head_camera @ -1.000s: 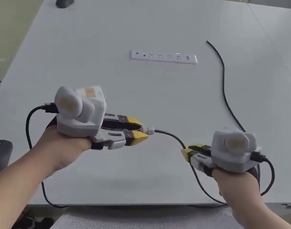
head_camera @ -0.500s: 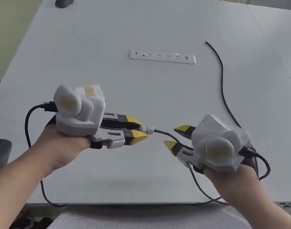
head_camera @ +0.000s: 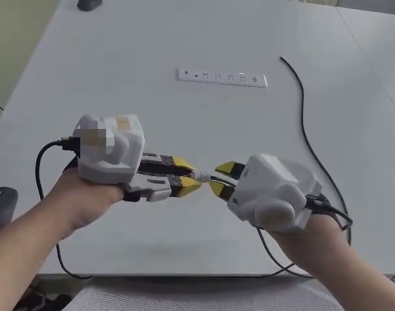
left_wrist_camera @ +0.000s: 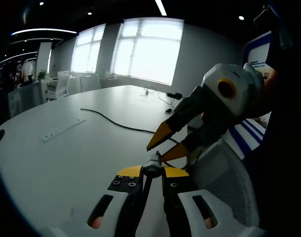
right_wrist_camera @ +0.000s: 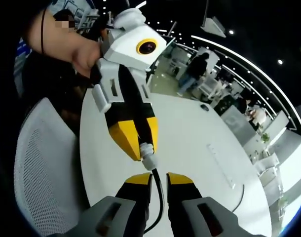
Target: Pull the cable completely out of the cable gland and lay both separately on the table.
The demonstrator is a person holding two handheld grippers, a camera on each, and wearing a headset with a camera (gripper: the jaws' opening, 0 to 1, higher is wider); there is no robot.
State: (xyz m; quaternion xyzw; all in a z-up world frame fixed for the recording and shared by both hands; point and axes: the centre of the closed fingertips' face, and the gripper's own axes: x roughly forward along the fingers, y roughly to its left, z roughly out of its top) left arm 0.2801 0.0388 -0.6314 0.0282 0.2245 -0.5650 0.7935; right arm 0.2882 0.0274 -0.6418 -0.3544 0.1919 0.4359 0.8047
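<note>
My left gripper (head_camera: 192,176) pinches the cable gland (head_camera: 199,175) in its fingers; right gripper (head_camera: 221,177), fingers apart, straddles the cable (right_wrist_camera: 159,197); power strip (head_camera: 222,78) well beyond.

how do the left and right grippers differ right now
The left gripper is shut on the cable gland; the right gripper is open, jaws straddling the cable. In the head view the left gripper points right, the right gripper left. Both have yellow-tipped jaws.
</note>
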